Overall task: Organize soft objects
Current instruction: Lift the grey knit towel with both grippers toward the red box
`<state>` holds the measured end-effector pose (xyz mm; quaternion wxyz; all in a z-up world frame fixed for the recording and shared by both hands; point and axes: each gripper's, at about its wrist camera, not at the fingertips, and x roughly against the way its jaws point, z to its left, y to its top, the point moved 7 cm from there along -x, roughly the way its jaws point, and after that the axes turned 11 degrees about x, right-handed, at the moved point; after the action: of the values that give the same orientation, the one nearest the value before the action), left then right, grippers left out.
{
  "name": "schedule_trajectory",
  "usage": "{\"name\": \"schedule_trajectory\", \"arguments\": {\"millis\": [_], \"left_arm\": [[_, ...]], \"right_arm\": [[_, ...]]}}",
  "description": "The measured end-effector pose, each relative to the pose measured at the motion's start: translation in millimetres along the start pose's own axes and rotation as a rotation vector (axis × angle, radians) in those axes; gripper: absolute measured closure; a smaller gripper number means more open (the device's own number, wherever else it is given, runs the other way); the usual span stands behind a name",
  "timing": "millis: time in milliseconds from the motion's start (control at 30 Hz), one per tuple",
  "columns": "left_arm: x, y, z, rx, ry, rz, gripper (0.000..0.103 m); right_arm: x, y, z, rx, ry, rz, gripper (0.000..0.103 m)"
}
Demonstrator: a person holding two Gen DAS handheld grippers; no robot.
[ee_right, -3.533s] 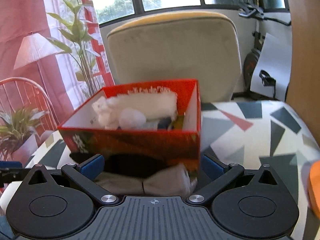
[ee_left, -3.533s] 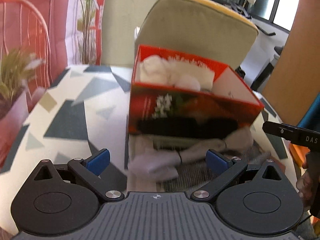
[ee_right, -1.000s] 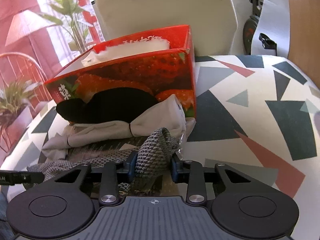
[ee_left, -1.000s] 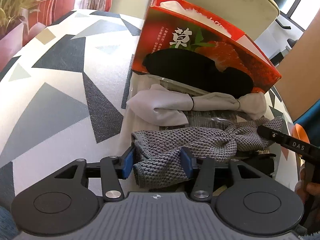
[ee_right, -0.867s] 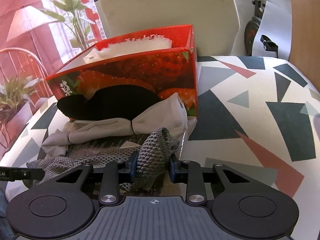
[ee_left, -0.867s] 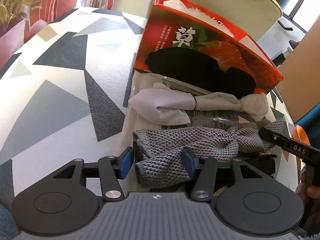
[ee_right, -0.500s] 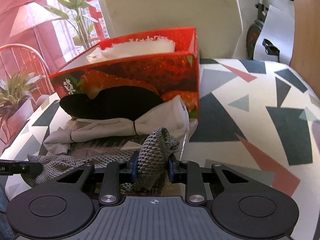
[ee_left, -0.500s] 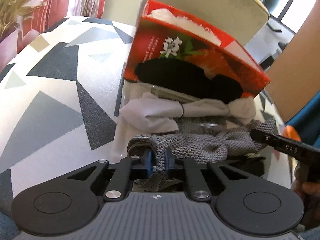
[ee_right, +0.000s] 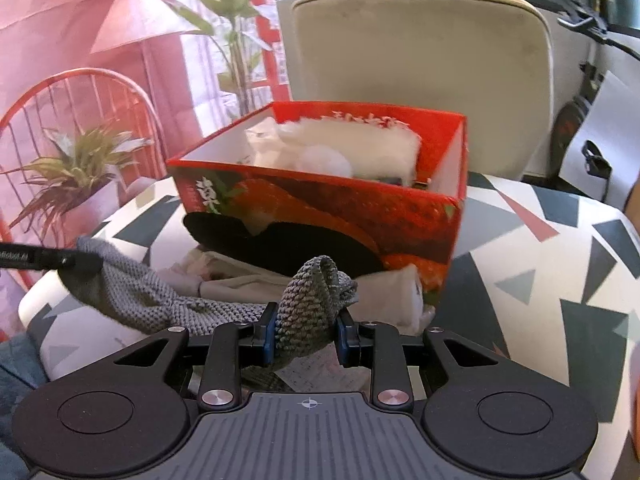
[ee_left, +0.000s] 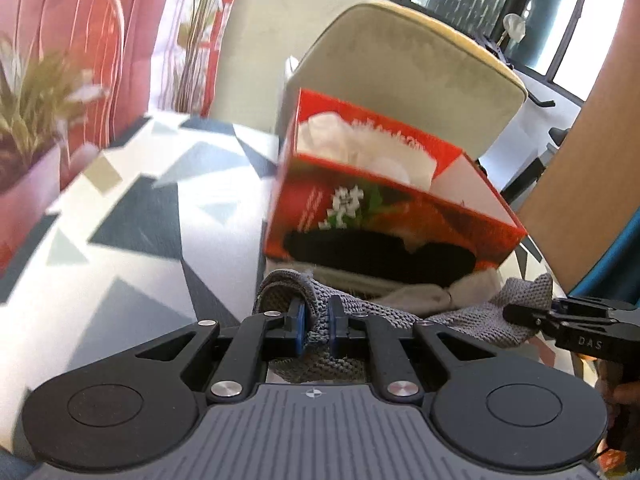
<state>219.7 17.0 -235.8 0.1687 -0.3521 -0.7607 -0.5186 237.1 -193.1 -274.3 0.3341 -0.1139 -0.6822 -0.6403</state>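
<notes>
Right now my left gripper (ee_left: 317,326) is clamped on one end of the grey knitted cloth (ee_left: 472,320), its blue pads (ee_left: 298,326) pinching a thin fold so tightly that they almost meet. My right gripper (ee_right: 306,334) is clamped on the other end, where a thicker bunch of the knit (ee_right: 316,296) bulges up between the pads (ee_right: 269,334), so those jaws stand a little further apart. Between my two grippers the cloth hangs in a loose, sagging band above the table (ee_right: 540,280), whose cover is white with grey, black and reddish triangles. Just behind and below the cloth lies a pale fabric piece (ee_right: 400,284) cinched in the middle by a dark band, resting against the foot of a red box (ee_right: 320,216) printed with strawberries. That box is open at the top, and white fluffy soft things (ee_right: 340,148) fill its far half, reaching about to the rim. From my left camera the tip of the right gripper (ee_left: 532,316) shows at the right edge, gripping the cloth's far end, with part of a hand (ee_left: 624,396) below it. Beyond the box stands a beige chair back (ee_right: 420,60), and to the left a potted plant (ee_right: 76,176) sits in front of a pink curtain (ee_right: 48,20).
</notes>
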Motion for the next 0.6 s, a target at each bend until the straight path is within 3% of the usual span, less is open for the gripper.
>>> {"name": "schedule_trajectory", "arguments": {"millis": [300, 600], "left_arm": [[9, 58, -20, -0.035, -0.043, -0.114, 0.092], [-8, 114, -58, -0.094, -0.081, -0.225, 0.093]], "right_arm": [[6, 37, 4, 0.021, -0.003, -0.072, 0.078], [10, 101, -28, -0.022, -0.082, -0.187, 0.080]]}}
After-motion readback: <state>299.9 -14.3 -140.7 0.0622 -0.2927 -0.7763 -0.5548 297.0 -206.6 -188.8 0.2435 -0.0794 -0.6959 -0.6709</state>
